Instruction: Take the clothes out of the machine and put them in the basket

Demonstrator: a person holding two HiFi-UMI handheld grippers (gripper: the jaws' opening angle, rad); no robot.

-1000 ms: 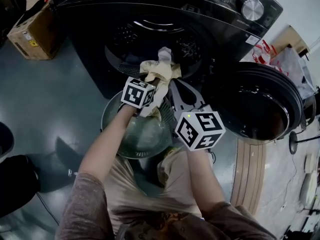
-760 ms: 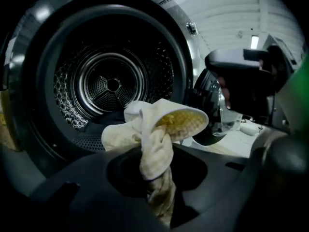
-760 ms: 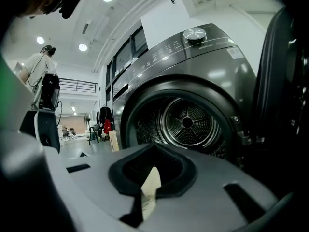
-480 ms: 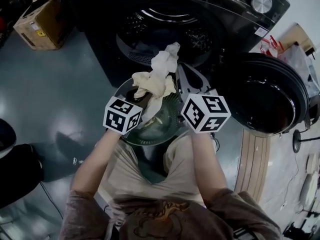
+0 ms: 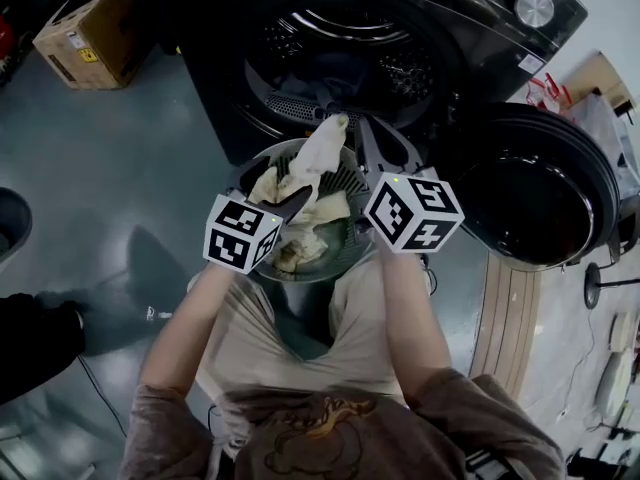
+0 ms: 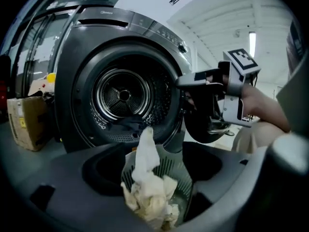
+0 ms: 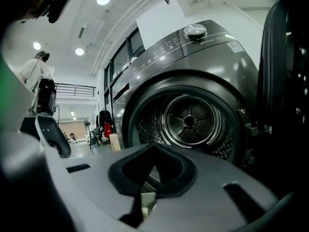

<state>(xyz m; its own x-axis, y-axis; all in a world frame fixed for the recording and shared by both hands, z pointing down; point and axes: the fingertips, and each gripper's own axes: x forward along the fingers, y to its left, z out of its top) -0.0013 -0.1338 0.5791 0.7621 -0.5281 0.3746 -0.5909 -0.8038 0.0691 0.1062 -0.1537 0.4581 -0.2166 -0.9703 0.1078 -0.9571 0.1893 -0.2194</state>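
A round grey slotted basket (image 5: 347, 180) stands on the floor in front of the black front-loading machine (image 5: 330, 28). A cream and white cloth (image 5: 300, 193) lies in the basket, with one white end draped over the far rim towards the drum. My left gripper (image 5: 270, 190) hovers over the basket; its jaws have just been opening and stand wide on either side of the cloth (image 6: 147, 192) without touching it. My right gripper (image 5: 368, 133), shut and empty, points at the drum mouth. A dark garment (image 6: 126, 125) lies at the drum's lip.
The machine's round door (image 5: 530, 193) hangs open at the right, close to my right arm. A cardboard box (image 5: 85, 33) sits on the floor left of the machine. My knees are right behind the basket.
My left gripper has drawn back from the drum mouth to over the basket and opened its jaws; the cloth has dropped from them into the basket. The right gripper has stayed put.
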